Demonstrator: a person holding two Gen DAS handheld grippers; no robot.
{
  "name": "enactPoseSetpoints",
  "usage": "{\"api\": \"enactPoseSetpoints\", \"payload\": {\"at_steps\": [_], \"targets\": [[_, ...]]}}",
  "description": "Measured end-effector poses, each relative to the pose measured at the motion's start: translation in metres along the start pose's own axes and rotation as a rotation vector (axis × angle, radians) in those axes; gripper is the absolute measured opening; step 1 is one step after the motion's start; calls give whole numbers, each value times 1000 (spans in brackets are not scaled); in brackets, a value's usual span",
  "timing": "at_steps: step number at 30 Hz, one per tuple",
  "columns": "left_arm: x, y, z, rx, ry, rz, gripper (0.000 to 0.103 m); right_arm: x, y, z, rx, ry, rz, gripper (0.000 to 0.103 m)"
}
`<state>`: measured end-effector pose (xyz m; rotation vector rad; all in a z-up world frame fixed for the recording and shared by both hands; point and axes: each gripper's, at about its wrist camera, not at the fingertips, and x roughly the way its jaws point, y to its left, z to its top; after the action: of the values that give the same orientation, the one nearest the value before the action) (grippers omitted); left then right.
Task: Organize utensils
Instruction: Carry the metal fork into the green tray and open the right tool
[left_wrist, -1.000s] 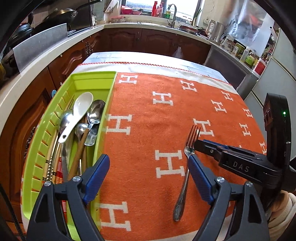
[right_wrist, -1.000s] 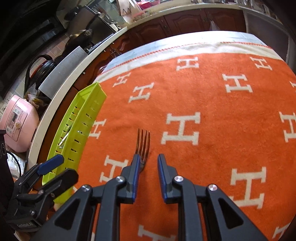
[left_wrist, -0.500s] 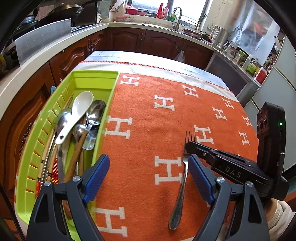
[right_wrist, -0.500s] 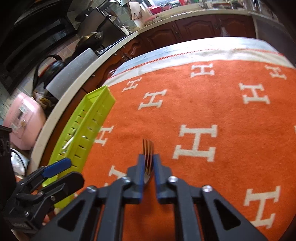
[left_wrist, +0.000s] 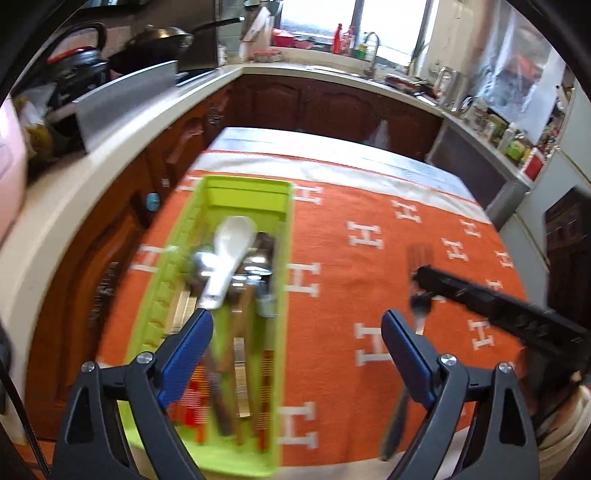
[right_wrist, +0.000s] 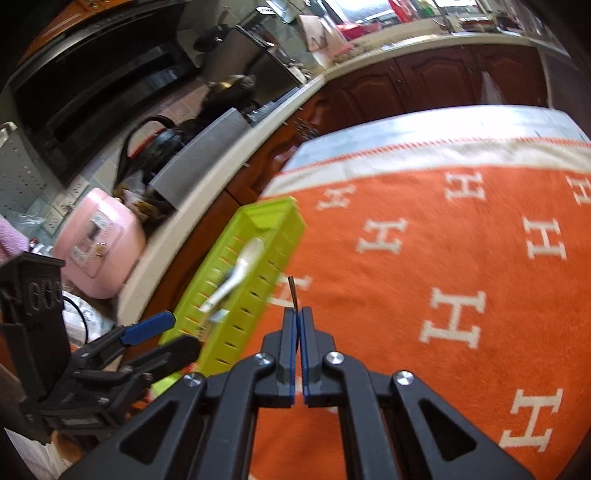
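Observation:
My right gripper (right_wrist: 297, 317) is shut on a metal fork (right_wrist: 293, 293), held edge-on above the orange cloth; the left wrist view shows the fork (left_wrist: 419, 258) in that gripper (left_wrist: 421, 282), lifted and tilted. A lime-green utensil tray (left_wrist: 286, 236) at the table's left holds a white ceramic spoon (left_wrist: 231, 243), metal spoons and wooden-handled pieces. It also shows in the right wrist view (right_wrist: 255, 273). My left gripper (left_wrist: 295, 332) is open and empty, near the tray's front end.
An orange cloth with white H marks (left_wrist: 369, 295) covers the table. A counter (left_wrist: 110, 147) with a kettle, a pan and a pink rice cooker (right_wrist: 99, 247) runs along the left. Dark cabinets (left_wrist: 332, 107) stand behind.
My right gripper closed on the fork and lifted it off the cloth, turning toward the tray. My left gripper shifted left over the tray's front end.

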<state>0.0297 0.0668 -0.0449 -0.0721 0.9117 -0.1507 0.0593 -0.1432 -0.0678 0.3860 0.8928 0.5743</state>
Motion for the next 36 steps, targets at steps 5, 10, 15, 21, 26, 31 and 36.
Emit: {"api": "enactPoseSetpoints", "payload": {"at_steps": [5,10,15,21,26,31,36], "targets": [[-13,32,3,-49,3,63,91,1,35,18,-44,-15,46,1],[-23,59,2,-101,-27,108,91,17,61,29,-81,4,54,1],[-21,74,-1,-123,-33,150,91,45,76,35,-108,35,25,1],[-15,87,-6,-148,-14,143,91,80,79,38,-121,87,-31,1],[-11,92,-10,-165,1,130,91,108,80,42,-117,146,-83,6],[-9,90,-9,-164,2,117,91,121,69,42,-48,203,-111,7],[-10,82,-8,-151,5,105,92,104,72,40,-74,172,-124,7]]}}
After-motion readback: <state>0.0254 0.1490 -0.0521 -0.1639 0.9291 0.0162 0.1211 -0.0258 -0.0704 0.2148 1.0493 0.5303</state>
